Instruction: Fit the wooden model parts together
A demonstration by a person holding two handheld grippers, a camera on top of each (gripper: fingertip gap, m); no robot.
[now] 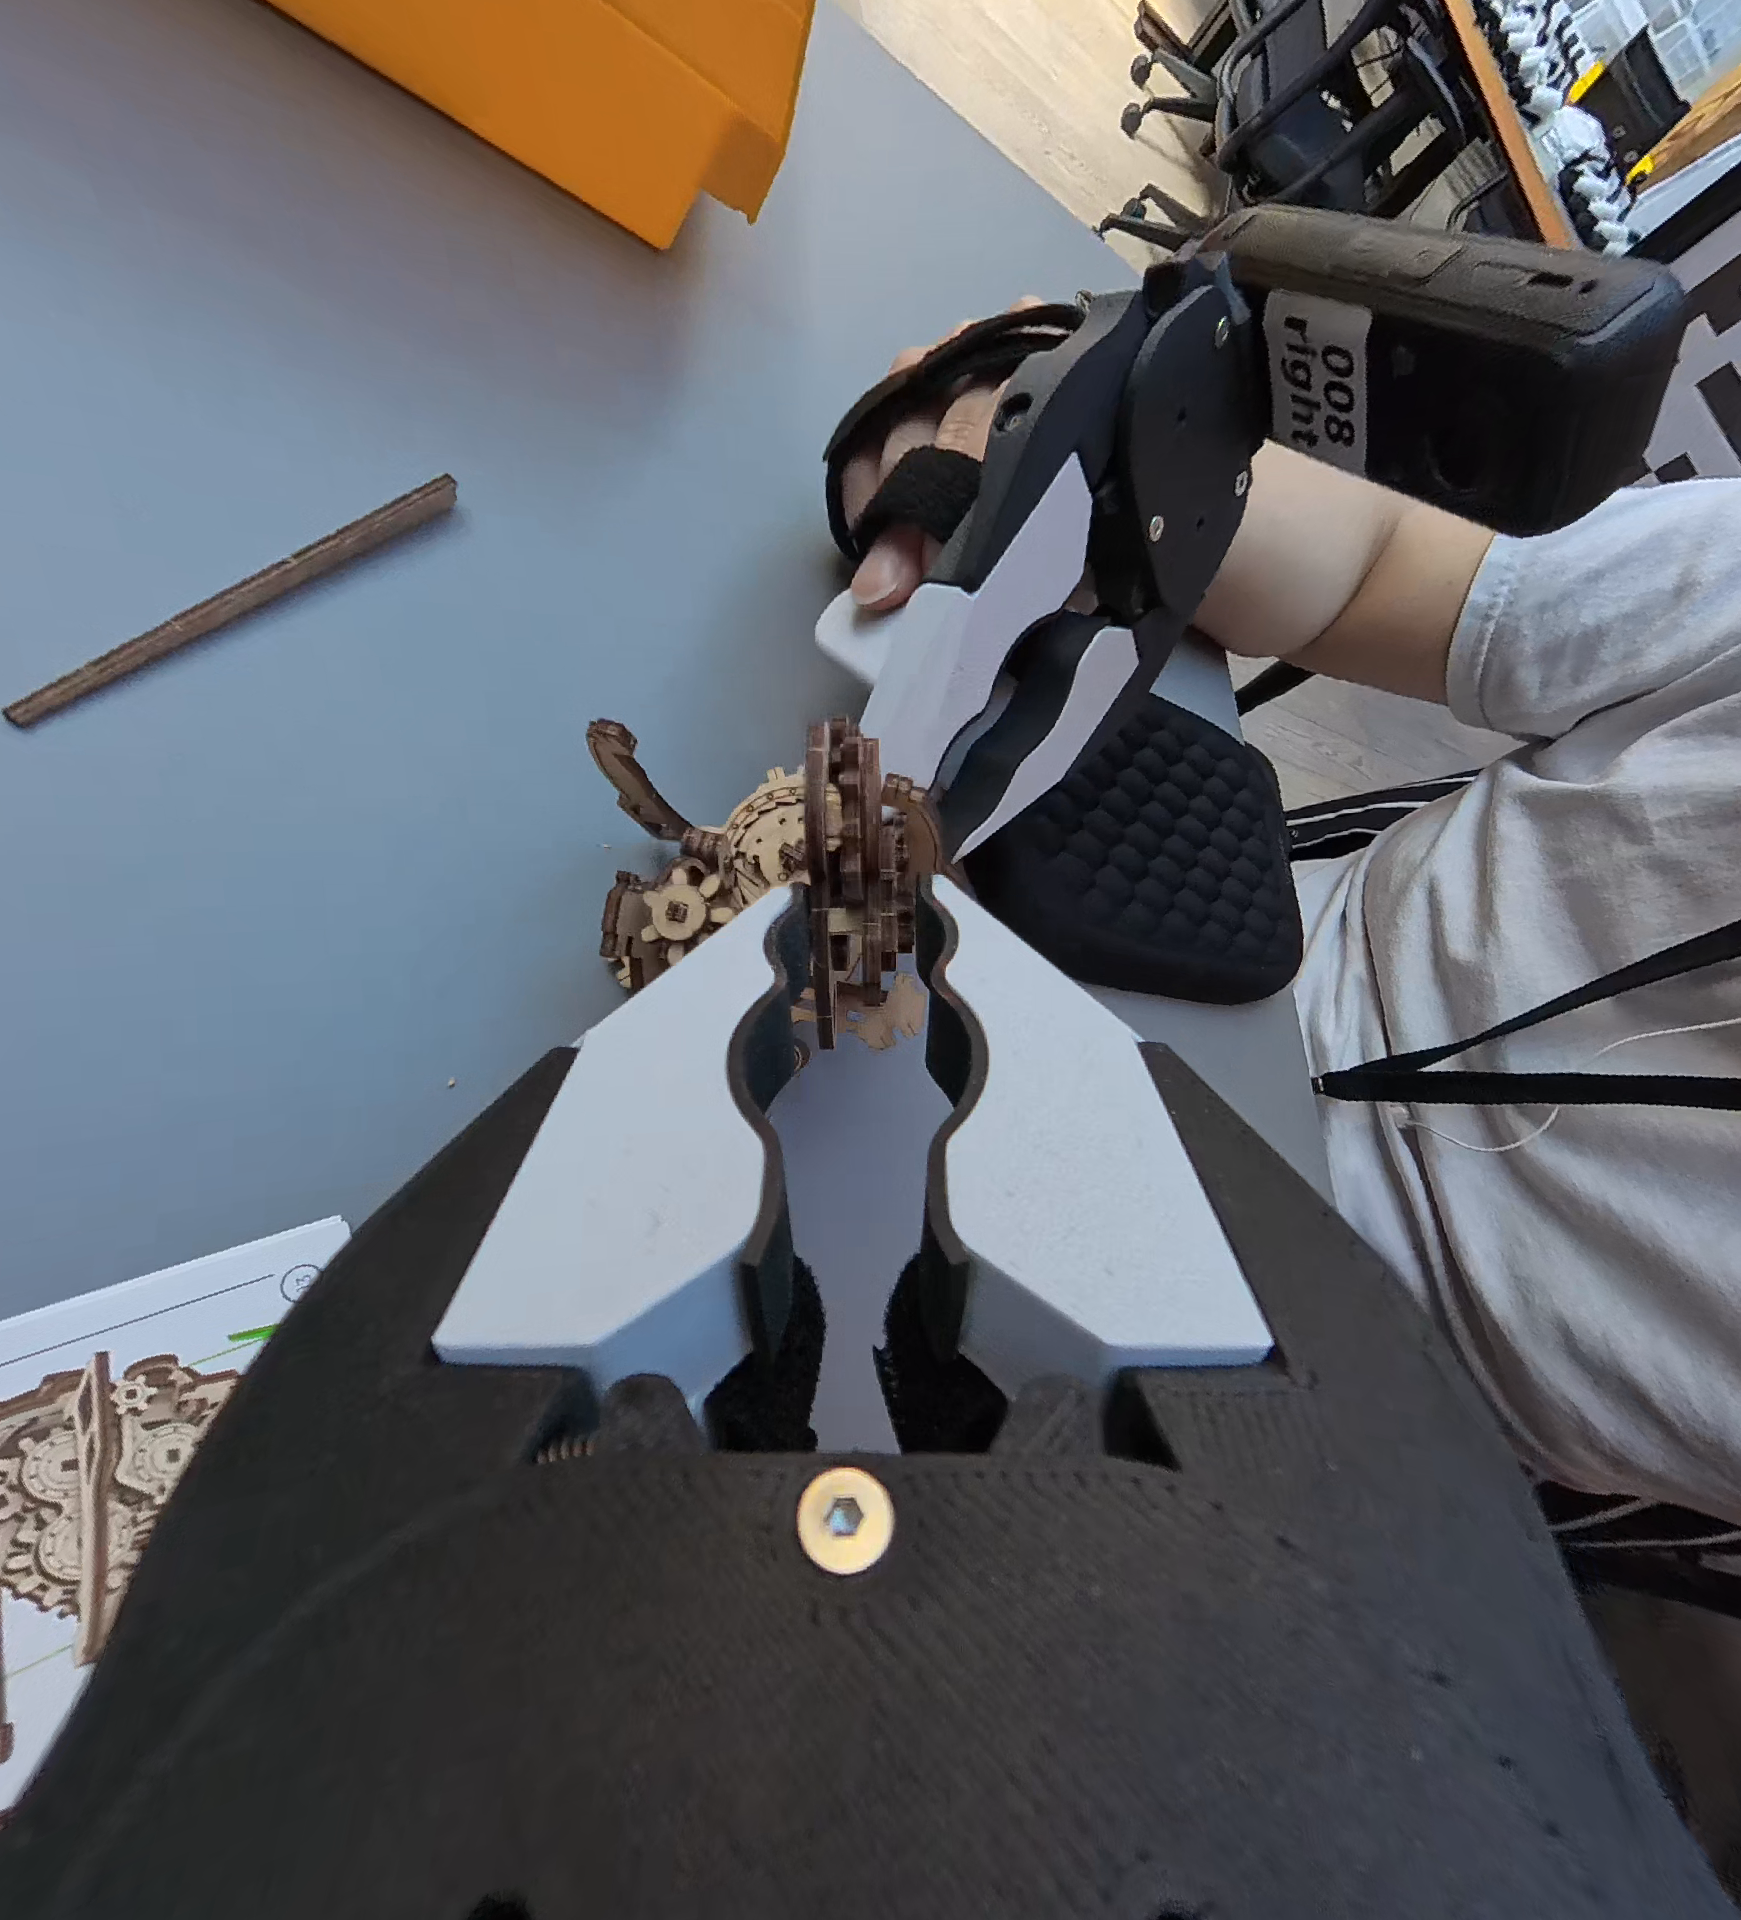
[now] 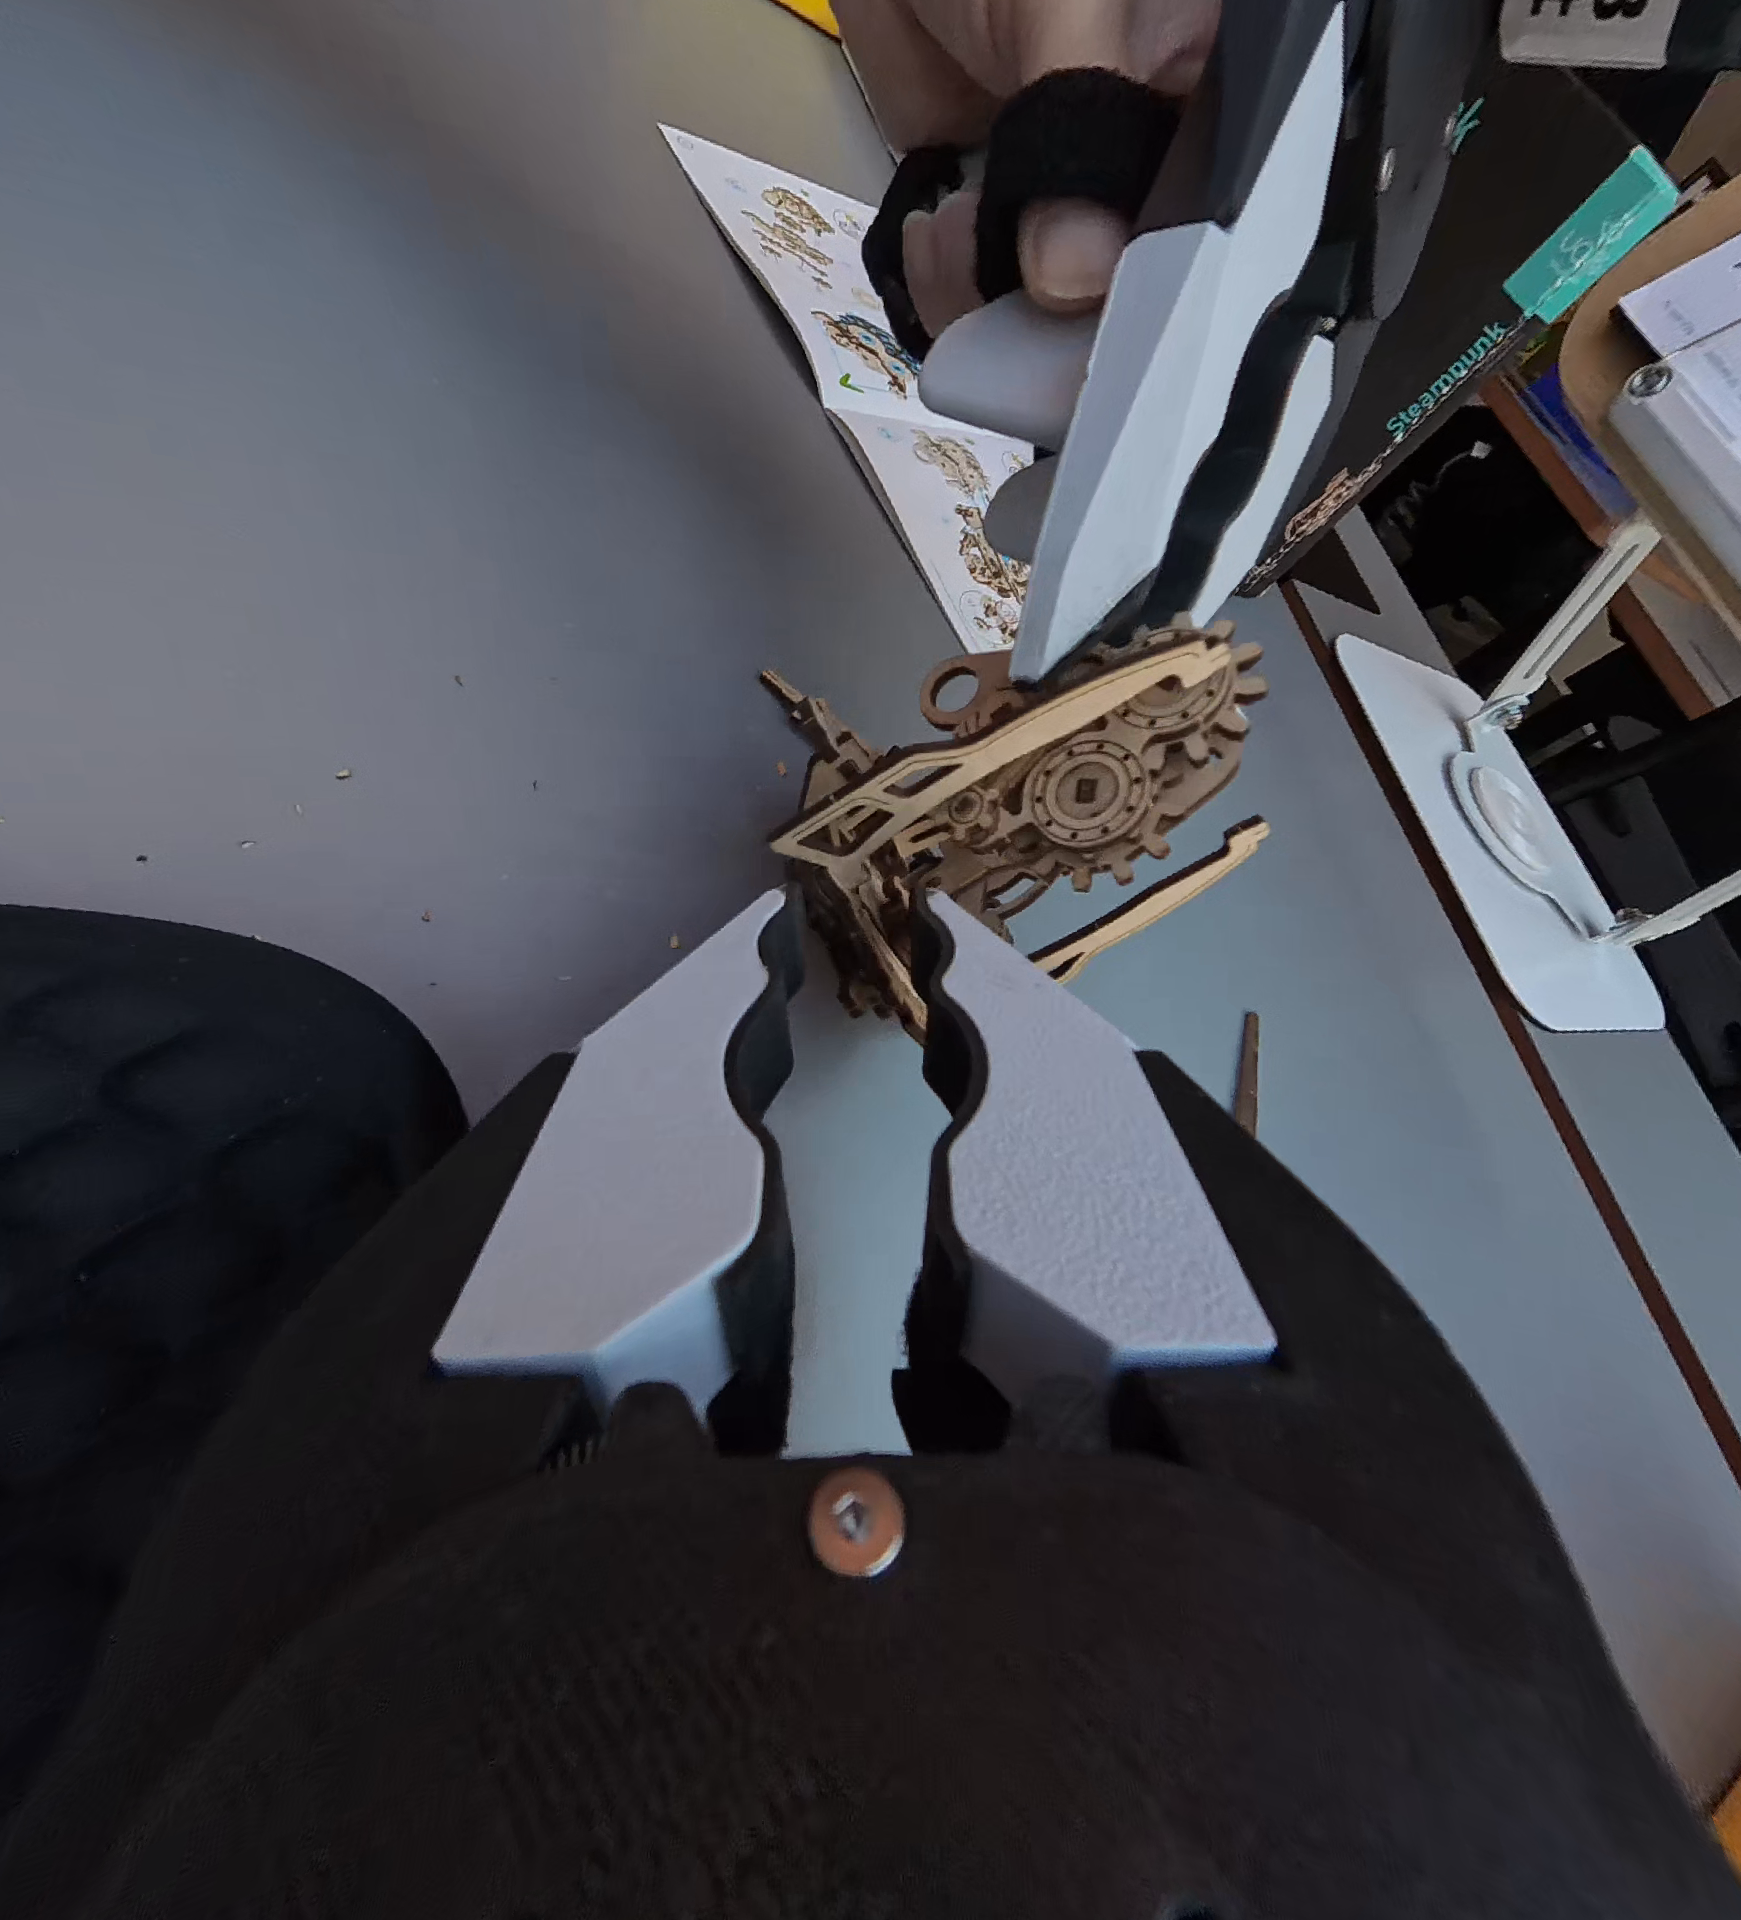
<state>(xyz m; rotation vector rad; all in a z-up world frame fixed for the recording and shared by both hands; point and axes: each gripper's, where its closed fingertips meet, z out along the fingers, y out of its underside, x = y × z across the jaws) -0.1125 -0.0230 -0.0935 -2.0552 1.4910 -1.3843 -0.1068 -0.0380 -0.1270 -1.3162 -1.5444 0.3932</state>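
The wooden model (image 1: 845, 883), a light and dark gear assembly, is held just above the grey table (image 1: 222, 935) between both grippers. My left gripper (image 1: 855, 894) is shut on its dark gear stack. My right gripper (image 1: 949, 821) comes in from the upper right and its tips touch the same model. In the right wrist view my right gripper (image 2: 850, 904) is shut on the lower end of the model (image 2: 1063, 790), while my left gripper (image 2: 1053, 655) pinches its upper edge. A thin wooden arm (image 2: 1157, 899) sticks out below the model.
A loose dark wooden stick (image 1: 232, 601) lies on the table at the left. An orange box (image 1: 575, 94) is at the far end. An instruction booklet (image 1: 66, 1455) lies by my left gripper. A black padded cushion (image 1: 1146, 862) sits at the table edge. A white stand base (image 2: 1500, 831) is on the right. Left tips to right tips: about 4 centimetres.
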